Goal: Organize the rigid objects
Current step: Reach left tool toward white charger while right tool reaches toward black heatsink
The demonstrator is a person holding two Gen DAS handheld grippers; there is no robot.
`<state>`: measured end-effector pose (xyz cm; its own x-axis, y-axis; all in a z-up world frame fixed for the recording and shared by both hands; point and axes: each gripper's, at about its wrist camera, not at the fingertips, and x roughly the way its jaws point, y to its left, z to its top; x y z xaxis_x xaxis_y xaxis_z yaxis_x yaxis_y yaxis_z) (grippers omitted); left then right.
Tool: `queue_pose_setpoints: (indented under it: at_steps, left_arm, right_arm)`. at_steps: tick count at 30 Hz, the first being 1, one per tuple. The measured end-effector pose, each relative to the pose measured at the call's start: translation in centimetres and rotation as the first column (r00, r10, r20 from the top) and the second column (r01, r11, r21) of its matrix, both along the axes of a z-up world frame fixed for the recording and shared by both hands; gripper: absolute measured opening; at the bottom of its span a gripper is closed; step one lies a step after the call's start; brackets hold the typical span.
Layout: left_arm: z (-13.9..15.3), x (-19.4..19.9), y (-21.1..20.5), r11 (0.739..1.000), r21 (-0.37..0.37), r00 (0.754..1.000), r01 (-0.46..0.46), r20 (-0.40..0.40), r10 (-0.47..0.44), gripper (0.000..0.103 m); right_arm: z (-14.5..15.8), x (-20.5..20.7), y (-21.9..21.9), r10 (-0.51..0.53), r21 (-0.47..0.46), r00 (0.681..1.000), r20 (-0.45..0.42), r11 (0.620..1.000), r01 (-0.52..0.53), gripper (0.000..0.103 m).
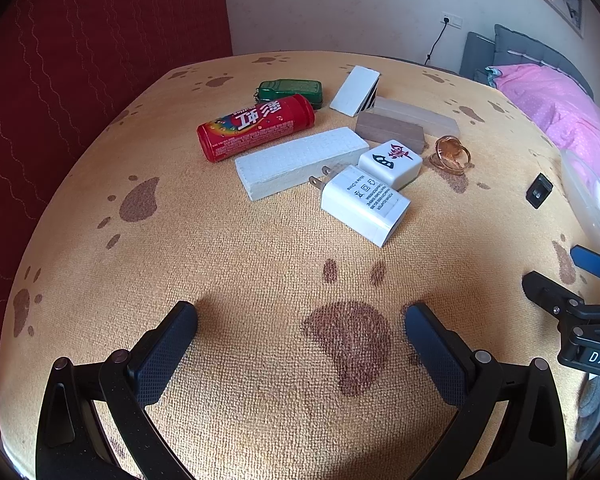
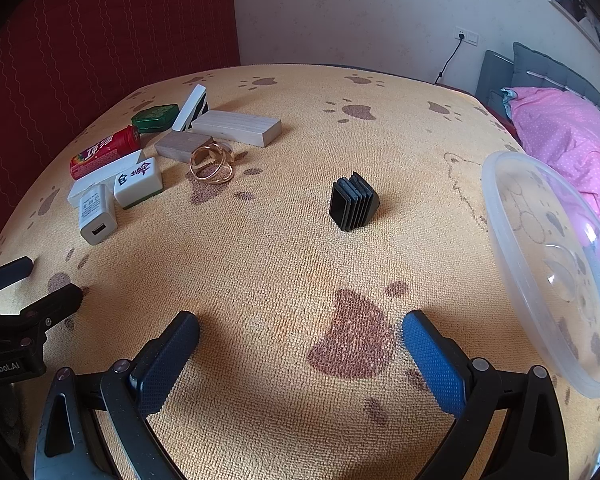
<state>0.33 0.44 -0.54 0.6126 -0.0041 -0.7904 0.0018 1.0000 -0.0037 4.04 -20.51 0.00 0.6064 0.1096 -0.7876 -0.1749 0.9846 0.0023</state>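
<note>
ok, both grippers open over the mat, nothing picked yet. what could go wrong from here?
1. The white charger leans on the mahjong tile and foam block; grabbing one may shift the others.
2. The gold rings are thin and low on the mat; fingers could slip off them.
3. The clear bowl sits at the mat's edge; a nudge might tip it.

left gripper (image 1: 300,320): jaws wide apart, empty, low, level, pointing forward | right gripper (image 2: 300,326): jaws wide apart, empty, low, level | the two side by side, near, not touching
</note>
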Motion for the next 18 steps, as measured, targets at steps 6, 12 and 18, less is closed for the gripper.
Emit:
queue_pose_setpoints:
  at_steps: [6,12,18]
  left_arm:
    - [0.6,1.1,-0.8,1.0,0.014,0.999,0.027,-0.026,-0.027,0.103]
    - [2.3,1.8,-1.5,0.996,0.065,0.998,0.055,0.012,-0.056,0.103]
    - [2.8,4.2,-2.0,0.99,0.099,0.994,0.105,0.023,-0.107,0.102]
  right_arm:
    - [0.0,0.0,0.0,0.0,0.0,1.0,0.0,1.0,0.0,0.103]
    - [0.0,0.0,0.0,0.001,0.002,1.0,-0.001,1.0,-0.001,0.103]
    - [0.0,0.0,0.0,0.001,0.002,1.0,-0.001,1.0,-0.001,0.103]
